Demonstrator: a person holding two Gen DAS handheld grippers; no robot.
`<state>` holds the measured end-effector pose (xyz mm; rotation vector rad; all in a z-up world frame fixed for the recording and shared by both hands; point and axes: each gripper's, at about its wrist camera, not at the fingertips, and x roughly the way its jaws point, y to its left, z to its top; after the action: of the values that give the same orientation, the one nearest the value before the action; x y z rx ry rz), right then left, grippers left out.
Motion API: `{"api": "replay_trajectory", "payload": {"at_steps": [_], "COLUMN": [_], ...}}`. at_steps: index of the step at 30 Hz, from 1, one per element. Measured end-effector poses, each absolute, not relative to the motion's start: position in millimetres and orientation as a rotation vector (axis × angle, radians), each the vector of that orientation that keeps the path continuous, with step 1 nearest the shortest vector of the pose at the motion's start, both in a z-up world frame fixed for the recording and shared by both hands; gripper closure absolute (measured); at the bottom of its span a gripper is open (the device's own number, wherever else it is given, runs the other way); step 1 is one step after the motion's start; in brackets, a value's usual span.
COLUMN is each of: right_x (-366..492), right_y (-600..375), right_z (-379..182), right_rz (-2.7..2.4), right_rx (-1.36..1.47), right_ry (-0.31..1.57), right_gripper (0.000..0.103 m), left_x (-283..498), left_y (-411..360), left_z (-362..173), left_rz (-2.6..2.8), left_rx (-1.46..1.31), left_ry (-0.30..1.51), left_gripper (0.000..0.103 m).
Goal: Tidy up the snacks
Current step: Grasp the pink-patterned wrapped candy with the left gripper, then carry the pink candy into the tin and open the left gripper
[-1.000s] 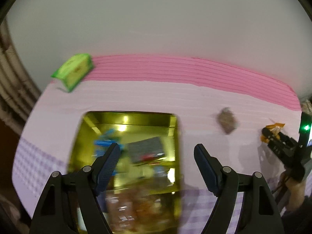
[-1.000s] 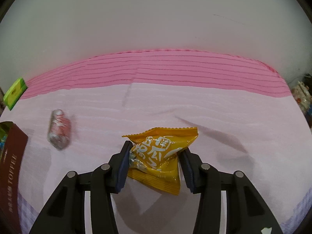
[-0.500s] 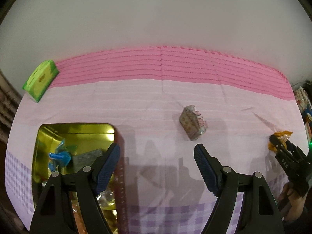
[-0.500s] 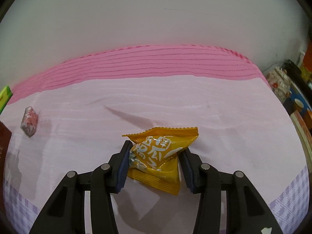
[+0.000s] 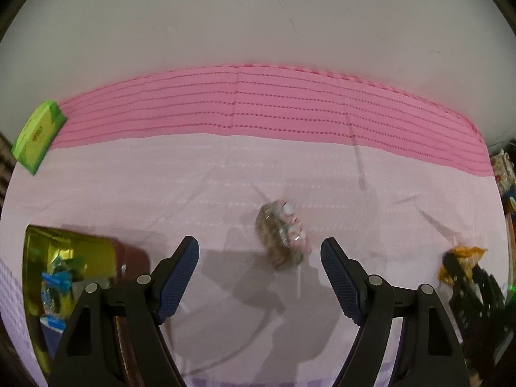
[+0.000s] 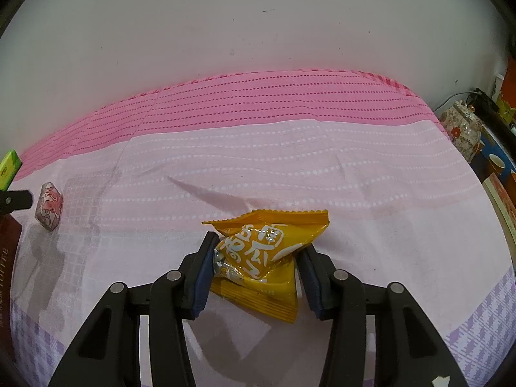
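The yellow snack packet (image 6: 264,251) was found clamped between the pads of the right gripper (image 6: 256,269), held just above the pink tablecloth (image 6: 290,167). It was judged light, soft and crinkly, with a slick film; a hold across its puffed middle was considered soundest. The left gripper (image 5: 259,279) was observed with jaws well apart and nothing between them, directed at a small wrapped sweet (image 5: 283,235) lying on the cloth. The gold tin (image 5: 48,258) was noted at the left.

The gold tin (image 5: 69,251) is cut off and blurred, its contents unreadable.
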<state>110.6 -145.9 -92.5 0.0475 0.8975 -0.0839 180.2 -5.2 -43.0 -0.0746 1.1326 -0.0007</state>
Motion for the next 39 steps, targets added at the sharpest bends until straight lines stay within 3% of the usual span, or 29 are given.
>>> {"api": "replay_trajectory", "payload": {"at_steps": [7, 12, 17, 39], "right_x": [111, 111, 111, 110], "right_y": [-145, -145, -145, -144], "right_z": [-92, -92, -91, -92], "right_rz": [-0.084, -0.085, -0.085, -0.091], "right_rx": [0.048, 0.048, 0.048, 0.041], "right_ry": [0.898, 0.898, 0.898, 0.898], "right_gripper": [0.058, 0.057, 0.057, 0.057], "left_x": [195, 195, 185, 105], "left_y": [-21, -23, -22, -17], "left_z": [-67, -77, -84, -73], "left_rz": [0.003, 0.021, 0.011, -0.041], "left_rx": [-0.074, -0.055, -0.030, 0.019], "left_ry": [1.172, 1.198, 1.217, 1.212], "left_gripper": [0.028, 0.047, 0.076, 0.077]}}
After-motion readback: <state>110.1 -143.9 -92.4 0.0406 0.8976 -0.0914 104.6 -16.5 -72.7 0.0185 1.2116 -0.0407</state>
